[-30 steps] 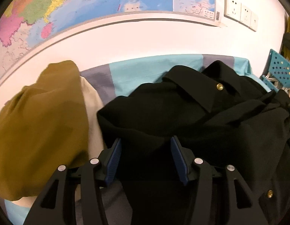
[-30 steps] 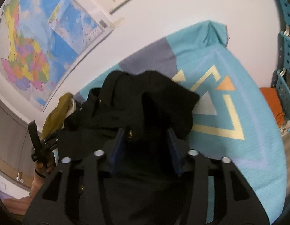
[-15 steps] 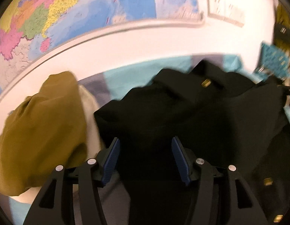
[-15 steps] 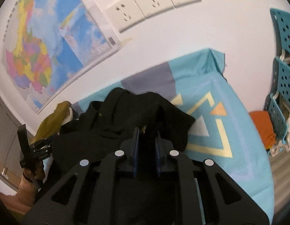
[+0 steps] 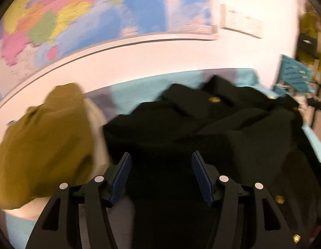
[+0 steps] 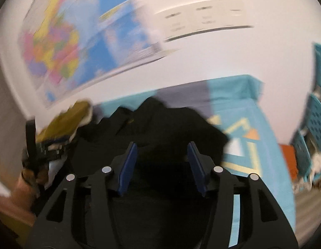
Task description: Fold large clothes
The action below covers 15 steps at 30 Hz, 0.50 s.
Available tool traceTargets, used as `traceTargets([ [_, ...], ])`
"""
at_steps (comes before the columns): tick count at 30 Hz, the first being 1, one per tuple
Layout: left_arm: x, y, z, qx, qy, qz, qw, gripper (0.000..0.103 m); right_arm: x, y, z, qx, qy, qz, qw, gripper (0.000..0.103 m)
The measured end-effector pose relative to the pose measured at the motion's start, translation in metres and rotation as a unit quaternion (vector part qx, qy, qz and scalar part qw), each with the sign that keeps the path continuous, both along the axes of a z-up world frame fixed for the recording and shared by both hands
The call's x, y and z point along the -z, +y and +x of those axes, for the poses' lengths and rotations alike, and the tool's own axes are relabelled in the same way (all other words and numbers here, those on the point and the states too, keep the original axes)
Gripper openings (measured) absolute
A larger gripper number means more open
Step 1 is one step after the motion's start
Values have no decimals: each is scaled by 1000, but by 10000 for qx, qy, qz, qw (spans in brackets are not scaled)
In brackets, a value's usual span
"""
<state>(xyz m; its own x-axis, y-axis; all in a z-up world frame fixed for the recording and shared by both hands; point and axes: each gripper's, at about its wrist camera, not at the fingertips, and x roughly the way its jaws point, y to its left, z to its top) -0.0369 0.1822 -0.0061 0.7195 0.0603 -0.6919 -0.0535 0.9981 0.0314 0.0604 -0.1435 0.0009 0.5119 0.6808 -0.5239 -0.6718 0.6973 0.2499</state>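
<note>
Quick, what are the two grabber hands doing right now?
Left gripper: jaws opening, black shirt lies between them, not pinched.
Right gripper: jaws opening, same shirt between, not pinched.

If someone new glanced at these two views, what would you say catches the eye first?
Probably the crumpled black garment with gold buttons, heaped mid-frame on the turquoise patterned cover. Next, the olive-mustard cloth bunched at its left, and the bright, blurred wall map above. In the foreground both tongs, left and right, are opening over the black fabric, their blue pads apart.

One black garment [image 5: 212, 128], one olive garment [image 5: 46, 137], one wall map [image 5: 87, 16], two grippers.
</note>
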Motion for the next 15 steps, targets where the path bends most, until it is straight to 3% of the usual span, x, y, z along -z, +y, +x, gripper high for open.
traceTargets([
  [4, 16, -18, 14, 216, 379, 236, 9988, 59, 36, 43, 26, -350, 518, -406, 9972, 49],
  [7, 34, -15, 31, -28, 706, 347, 9969, 60, 58, 52, 47, -92, 651, -843, 9943, 42],
  [9, 37, -5, 41, -252, 756, 271, 9964, 63, 60, 47, 49, -71, 777, -723, 9943, 41],
  [11, 32, 2, 39, -309, 721, 58, 9969, 63, 49, 39, 41, -98, 693, -580, 9959, 47],
  [13, 21, 4, 25, -282, 547, -31, 9981, 63, 34, 23, 25, -104, 516, -347, 9980, 63],
  [15, 13, 4, 8, -240, 394, -34, 9989, 63, 23, 0, 8, -198, 480, -49, 9986, 66],
])
